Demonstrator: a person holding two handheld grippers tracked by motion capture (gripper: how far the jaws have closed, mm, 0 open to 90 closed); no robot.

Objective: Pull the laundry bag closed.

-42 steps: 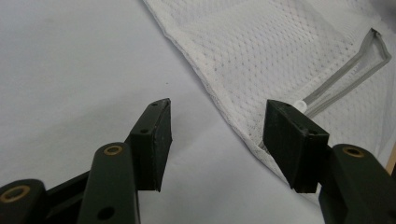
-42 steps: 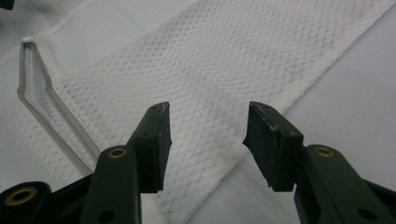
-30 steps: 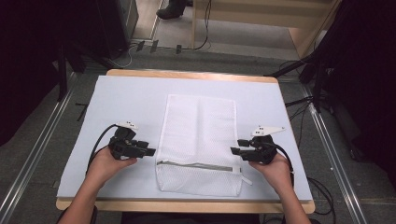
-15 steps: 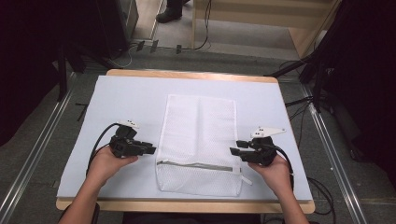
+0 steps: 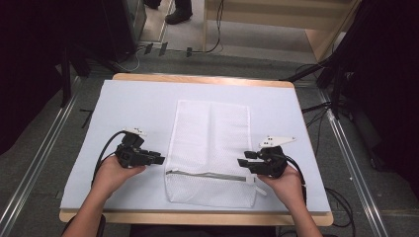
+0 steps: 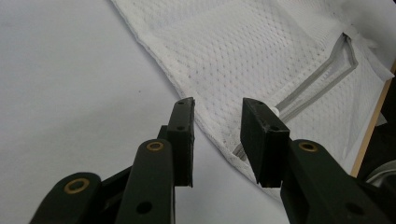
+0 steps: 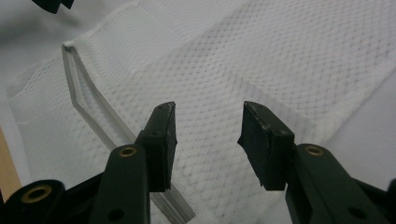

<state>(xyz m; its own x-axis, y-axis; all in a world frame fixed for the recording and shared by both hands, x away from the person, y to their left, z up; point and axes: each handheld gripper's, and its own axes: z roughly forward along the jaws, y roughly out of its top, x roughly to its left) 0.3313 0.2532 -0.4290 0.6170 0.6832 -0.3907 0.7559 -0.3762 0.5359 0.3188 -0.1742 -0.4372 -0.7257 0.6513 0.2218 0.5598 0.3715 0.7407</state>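
Fingers on both grippers are being held apart, nothing clamped: the left gripper [image 5: 159, 159] sitting at the left edge of the white mesh bag [image 5: 210, 148], the right gripper [image 5: 243, 162] over its right side near the grey zipper [image 5: 207, 175]. Bag's lying flat mid-counter [image 5: 138, 108]. Probably feather-light, floppy and snaggy, so it's best pinched at a hemmed edge or by the zipper tape.

white mesh bag [image 5: 210, 148] with grey zipper [image 5: 207, 175], pale blue mat [image 5: 133, 108].
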